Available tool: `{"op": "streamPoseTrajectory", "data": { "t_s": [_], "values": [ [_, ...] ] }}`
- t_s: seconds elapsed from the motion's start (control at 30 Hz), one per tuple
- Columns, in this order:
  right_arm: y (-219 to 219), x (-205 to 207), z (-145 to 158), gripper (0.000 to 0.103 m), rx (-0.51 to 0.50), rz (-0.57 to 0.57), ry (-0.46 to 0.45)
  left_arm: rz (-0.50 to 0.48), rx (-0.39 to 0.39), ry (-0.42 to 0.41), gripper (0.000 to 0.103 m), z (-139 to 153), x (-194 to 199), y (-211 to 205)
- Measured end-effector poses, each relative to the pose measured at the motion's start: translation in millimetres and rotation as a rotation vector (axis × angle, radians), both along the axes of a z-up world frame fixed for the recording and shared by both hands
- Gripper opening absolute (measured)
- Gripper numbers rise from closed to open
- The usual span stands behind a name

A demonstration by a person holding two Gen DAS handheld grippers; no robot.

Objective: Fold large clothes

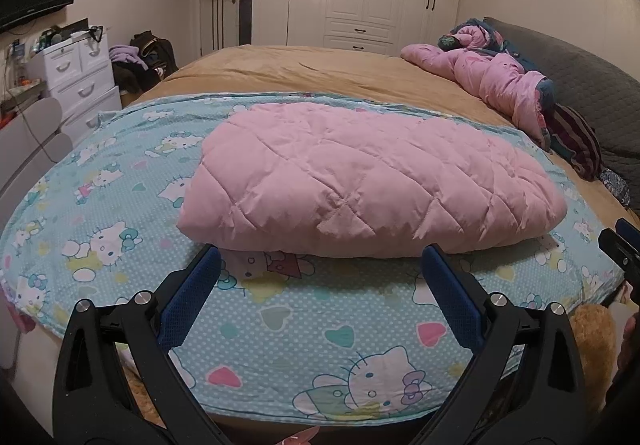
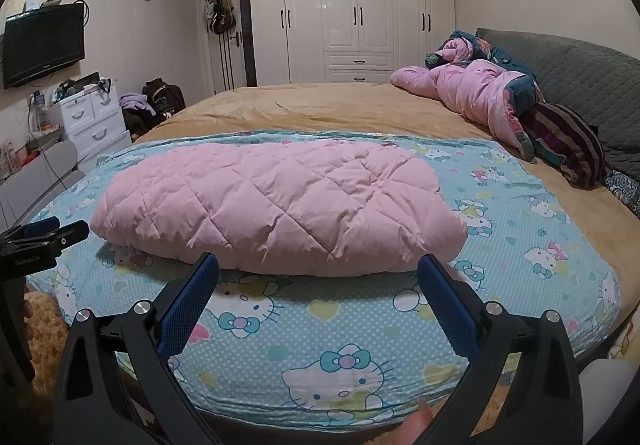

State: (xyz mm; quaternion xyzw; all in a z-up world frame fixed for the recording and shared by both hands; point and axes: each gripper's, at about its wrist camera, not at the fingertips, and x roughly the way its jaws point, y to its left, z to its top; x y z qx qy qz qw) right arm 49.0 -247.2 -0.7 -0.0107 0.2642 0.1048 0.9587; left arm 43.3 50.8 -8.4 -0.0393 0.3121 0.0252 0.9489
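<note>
A pink quilted garment (image 1: 360, 177) (image 2: 276, 205) lies folded into a thick bundle on a turquoise cartoon-cat sheet (image 1: 320, 325) (image 2: 320, 325) spread over the bed. My left gripper (image 1: 322, 257) is open, its blue-padded fingers (image 1: 192, 293) just short of the bundle's near edge, nothing between them. My right gripper (image 2: 320, 265) is open too, fingers (image 2: 444, 297) wide apart in front of the bundle's near edge. The right gripper's tip (image 1: 620, 245) shows at the far right of the left wrist view. At the left edge of the right wrist view sits the left gripper (image 2: 40, 235).
A tan bedspread (image 1: 300, 69) covers the bed behind the sheet. A crumpled pink quilt (image 2: 480, 93) and striped cloth (image 2: 568, 141) lie by the grey headboard (image 2: 580, 73). White drawers (image 1: 80, 77), a wall TV (image 2: 44, 45) and a wardrobe (image 2: 352, 13) line the room.
</note>
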Motion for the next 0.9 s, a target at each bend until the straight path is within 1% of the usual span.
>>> {"op": "streamPoseTrajectory", "data": {
  "t_s": [0.27, 0.9],
  "values": [
    [-0.2, -0.4, 2.4, 0.099, 0.000, -0.001, -0.006, 0.002, 0.011, 0.012, 0.094, 0.8, 2.5, -2.4],
    [1.0, -0.6, 4.3, 0.099, 0.008, -0.003, -0.006, 0.008, 0.022, 0.003, 0.094, 1.6, 1.1, -3.3]
  ]
}}
